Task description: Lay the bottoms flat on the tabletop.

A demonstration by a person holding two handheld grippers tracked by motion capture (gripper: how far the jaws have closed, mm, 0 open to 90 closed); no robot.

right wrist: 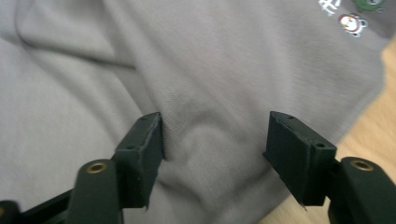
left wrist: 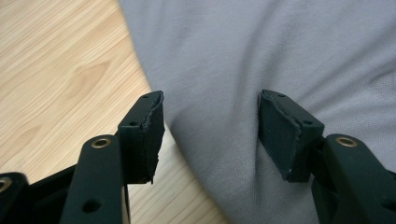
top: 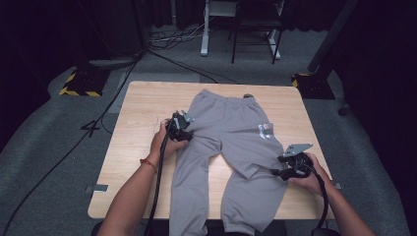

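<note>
Evidently, the soft, limp grey sweatpants (top: 231, 142) were best pinched at their side edges; the left gripper (left wrist: 210, 135) and right gripper (right wrist: 215, 154) were held apart, unclamped.

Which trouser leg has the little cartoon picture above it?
The leg on the right gripper side of the grey sweatpants: the small print sits near that hip. The other leg's side is plain grey.

Grey sweatpants (top: 231, 142) lie flat on the table (top: 137, 132), waistband at the far edge, legs spread toward the person, cuffs hanging over the near edge; a small print (top: 265, 131) marks one hip.
</note>
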